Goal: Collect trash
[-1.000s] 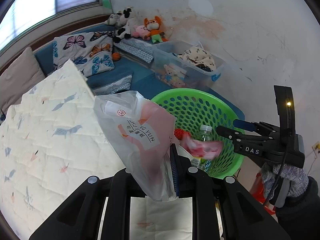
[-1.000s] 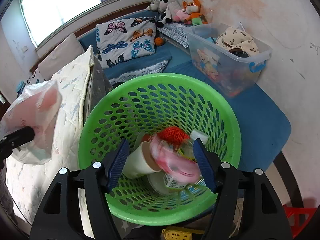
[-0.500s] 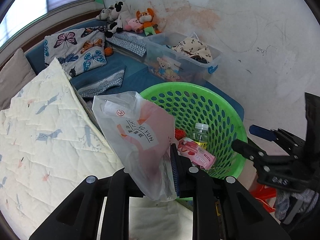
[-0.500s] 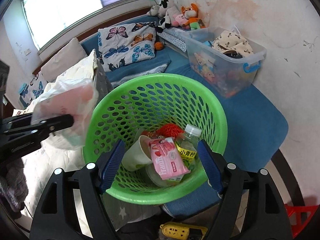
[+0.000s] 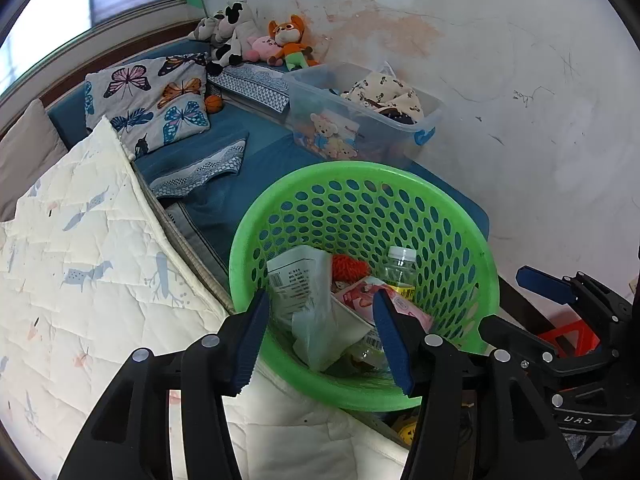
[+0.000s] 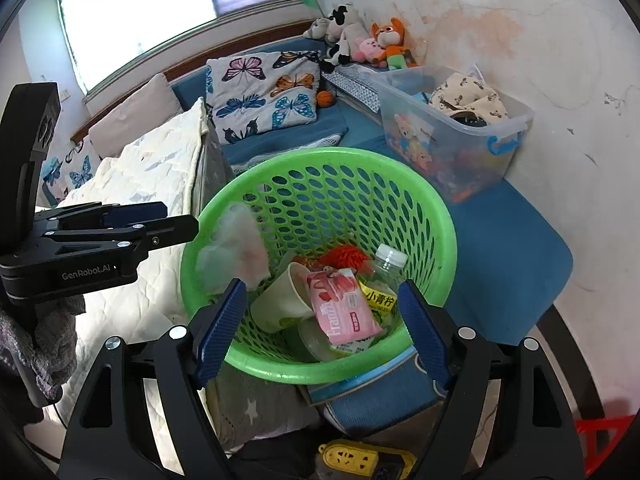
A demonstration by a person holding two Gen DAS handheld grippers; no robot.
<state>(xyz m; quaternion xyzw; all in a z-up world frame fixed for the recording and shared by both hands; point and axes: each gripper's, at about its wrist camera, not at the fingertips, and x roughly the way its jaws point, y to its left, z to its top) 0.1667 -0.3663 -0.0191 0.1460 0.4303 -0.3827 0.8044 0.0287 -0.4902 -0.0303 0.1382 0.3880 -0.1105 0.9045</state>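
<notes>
A green perforated basket [image 5: 472, 248] [image 6: 436, 216] stands beside the bed. It holds a plastic bottle [image 6: 384, 276], a pink wipes pack [image 6: 344, 312], a paper cup [image 6: 280, 304] and a red item [image 6: 344, 258]. A translucent tissue bag [image 5: 316, 312] lies in it below my left gripper; in the right wrist view the bag [image 6: 236, 248] is blurred at the basket's left rim. My left gripper [image 5: 320, 340] is open and empty over the basket's near rim. My right gripper [image 6: 320, 328] is open and empty above the basket.
A quilted white blanket [image 5: 80, 260] covers the bed at left. A clear storage bin [image 5: 360, 128] with clothes stands behind the basket by the wall. A butterfly pillow [image 5: 148, 104] and plush toys [image 5: 260, 40] lie beyond. A yellow power strip [image 6: 352, 456] lies on the floor.
My left gripper has opened and let go of the tissue bag, which has dropped into the basket. Earlier the pink wipes pack fell from my right gripper into the basket.
</notes>
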